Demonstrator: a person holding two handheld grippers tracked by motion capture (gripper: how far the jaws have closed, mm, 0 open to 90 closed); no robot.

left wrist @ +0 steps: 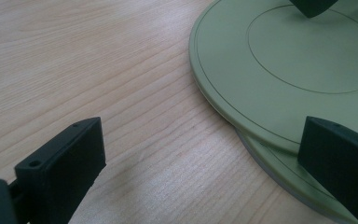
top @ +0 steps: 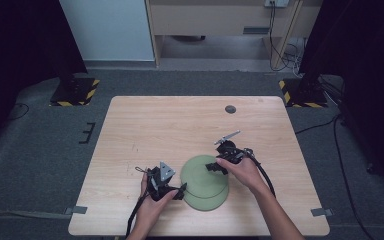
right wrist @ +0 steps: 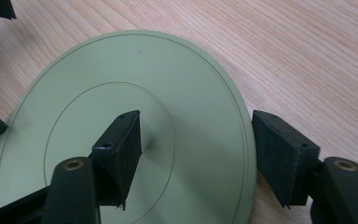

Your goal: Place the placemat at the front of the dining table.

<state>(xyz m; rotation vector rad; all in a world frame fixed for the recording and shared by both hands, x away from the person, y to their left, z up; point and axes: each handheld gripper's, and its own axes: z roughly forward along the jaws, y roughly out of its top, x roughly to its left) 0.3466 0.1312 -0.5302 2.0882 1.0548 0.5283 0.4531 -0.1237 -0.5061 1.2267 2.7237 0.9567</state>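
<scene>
Plate (right wrist: pixel 135 112) rim between right tongs (right wrist: pixel 196 158)

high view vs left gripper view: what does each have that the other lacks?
High view alone: the whole light wooden table, both hands, the right gripper straddling the top plate's far edge, the grey carpet floor.
Left gripper view alone: close up, the upper round green plate lies offset on the lower green plate, whose rim peeks out; the left gripper fingers stand wide apart.
Both: the plates and wood grain.
</scene>
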